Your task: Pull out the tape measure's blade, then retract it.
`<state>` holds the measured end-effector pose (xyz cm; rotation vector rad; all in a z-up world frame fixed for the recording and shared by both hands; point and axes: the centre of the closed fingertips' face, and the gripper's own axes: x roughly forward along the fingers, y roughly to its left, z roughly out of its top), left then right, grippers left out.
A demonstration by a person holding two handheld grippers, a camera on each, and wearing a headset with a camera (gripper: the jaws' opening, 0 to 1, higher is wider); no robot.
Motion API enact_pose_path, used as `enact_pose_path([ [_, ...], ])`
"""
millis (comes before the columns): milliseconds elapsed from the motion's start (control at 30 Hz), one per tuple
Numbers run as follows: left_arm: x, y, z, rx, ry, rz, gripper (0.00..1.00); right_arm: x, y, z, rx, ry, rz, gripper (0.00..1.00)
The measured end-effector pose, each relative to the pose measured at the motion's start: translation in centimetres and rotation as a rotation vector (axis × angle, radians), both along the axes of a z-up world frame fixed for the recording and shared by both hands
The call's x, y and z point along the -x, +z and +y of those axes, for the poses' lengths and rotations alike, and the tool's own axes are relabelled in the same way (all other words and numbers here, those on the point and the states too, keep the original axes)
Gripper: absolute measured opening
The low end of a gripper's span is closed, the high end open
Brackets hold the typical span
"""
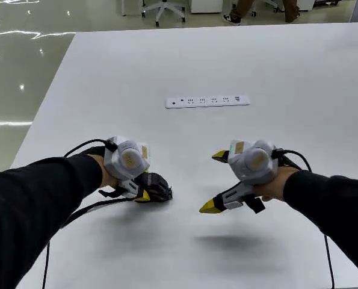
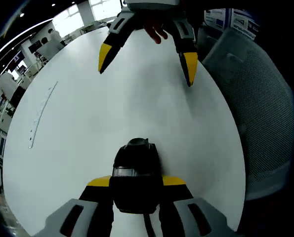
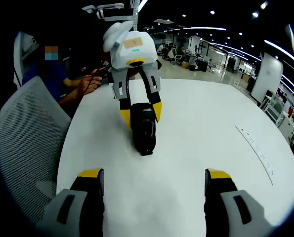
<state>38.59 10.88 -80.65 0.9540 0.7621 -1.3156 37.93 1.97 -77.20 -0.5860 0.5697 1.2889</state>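
**Tape measure held on the left, right tongs open and waiting**

The left tongs are pinching the black tape measure by its two sides. The case rests on the white surface, toward its near left corner. I see no blade pulled out.

The right tongs are spread wide and hold nothing. They hover near the case, on the side of the right edge, and face it directly. The long axis of the case runs along the near edge, with its nose toward the right tongs, so I think the right hand should catch the blade tip and draw it rightward. I cannot tell where the hook sits.

A power strip lies well apart, mid-surface.
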Motion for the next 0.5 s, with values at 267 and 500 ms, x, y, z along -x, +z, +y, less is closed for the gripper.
enact_pose_path([
  [267, -0.3, -0.2, 0.1, -0.004, 0.061, 0.003, 0.31, -0.4, -2.9, 4.5, 0.064, 0.115, 0.029, 0.51],
  [500, -0.4, -0.2, 0.2, 0.020, 0.090, 0.016, 0.31, -0.6, -5.5, 5.9, 0.122, 0.129, 0.072, 0.32],
])
